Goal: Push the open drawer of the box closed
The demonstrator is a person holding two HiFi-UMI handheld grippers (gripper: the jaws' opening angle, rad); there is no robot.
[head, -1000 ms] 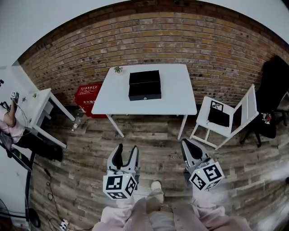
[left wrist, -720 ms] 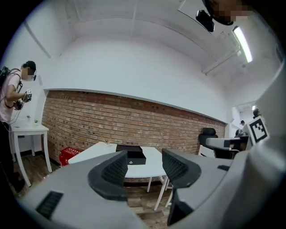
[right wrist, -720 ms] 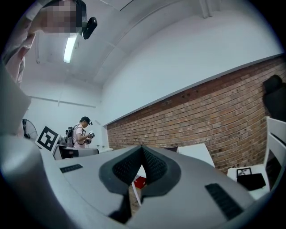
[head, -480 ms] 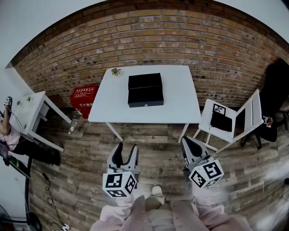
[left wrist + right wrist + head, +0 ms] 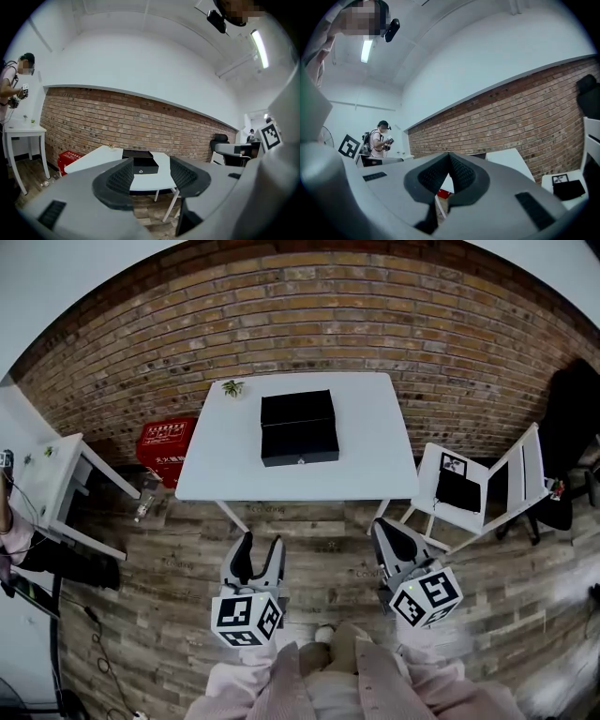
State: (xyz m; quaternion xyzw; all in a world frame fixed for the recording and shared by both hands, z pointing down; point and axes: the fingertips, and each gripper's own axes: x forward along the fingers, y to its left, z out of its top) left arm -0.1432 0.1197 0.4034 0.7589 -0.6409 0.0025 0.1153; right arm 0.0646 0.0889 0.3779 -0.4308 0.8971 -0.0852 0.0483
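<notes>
My left tongs (image 5: 262, 546) gape wide, my right tongs (image 5: 382, 530) are pinched together, both empty. The box (image 5: 298, 413) sits well ahead; I'd step closer, then press its drawer (image 5: 300, 454) squarely.

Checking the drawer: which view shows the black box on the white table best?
Head view: the black box is whole, from above. The left gripper view shows it small, front-on; the right gripper view hardly at all.

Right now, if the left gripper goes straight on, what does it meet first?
Probably the box, drawer front first: it shows between the left gripper's open jaws, nothing nearer in line. Depth unclear.
</notes>
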